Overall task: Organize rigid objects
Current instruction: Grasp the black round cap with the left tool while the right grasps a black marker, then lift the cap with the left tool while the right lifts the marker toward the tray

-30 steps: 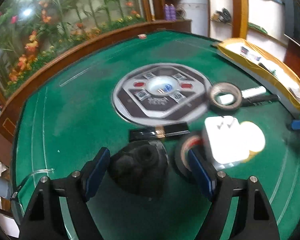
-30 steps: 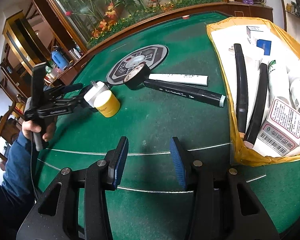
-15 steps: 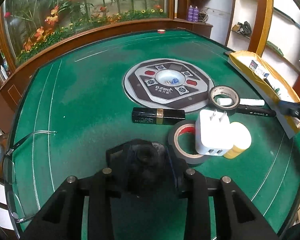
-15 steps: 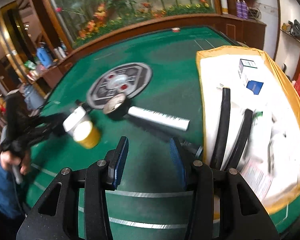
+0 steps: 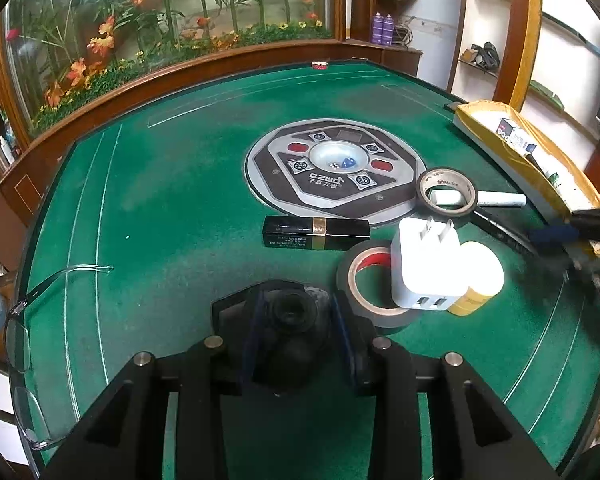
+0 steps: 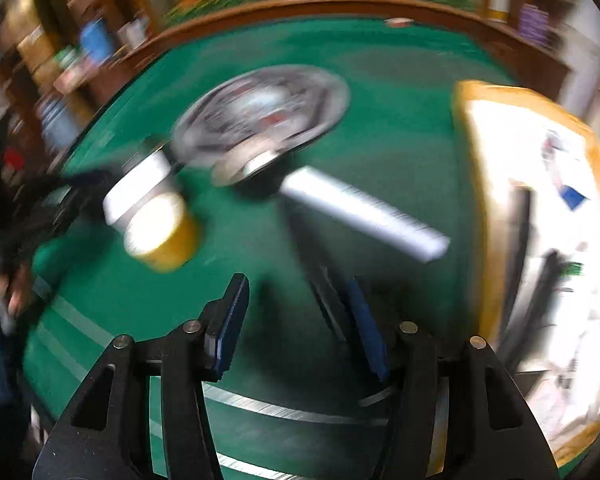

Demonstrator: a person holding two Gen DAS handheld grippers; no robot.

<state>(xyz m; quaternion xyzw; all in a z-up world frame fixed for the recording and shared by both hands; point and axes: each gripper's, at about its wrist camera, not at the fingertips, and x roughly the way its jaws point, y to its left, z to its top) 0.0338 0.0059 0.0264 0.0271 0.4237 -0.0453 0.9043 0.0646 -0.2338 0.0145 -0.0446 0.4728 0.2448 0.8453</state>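
Black lump [image 5: 296,320] clamped in left gripper [image 5: 298,344]; right gripper [image 6: 300,320] fingers opening, nothing gripped

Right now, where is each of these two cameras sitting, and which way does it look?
Left wrist view: rides on the left tongs, looking down across the green table; its two black fingers clamp a black object.
Right wrist view: rides on the right tongs, blurred, jaws opening with nothing between them; the left hand shows at the left edge.
Shared: white charger, yellow jar, round centre panel, yellow-rimmed box.
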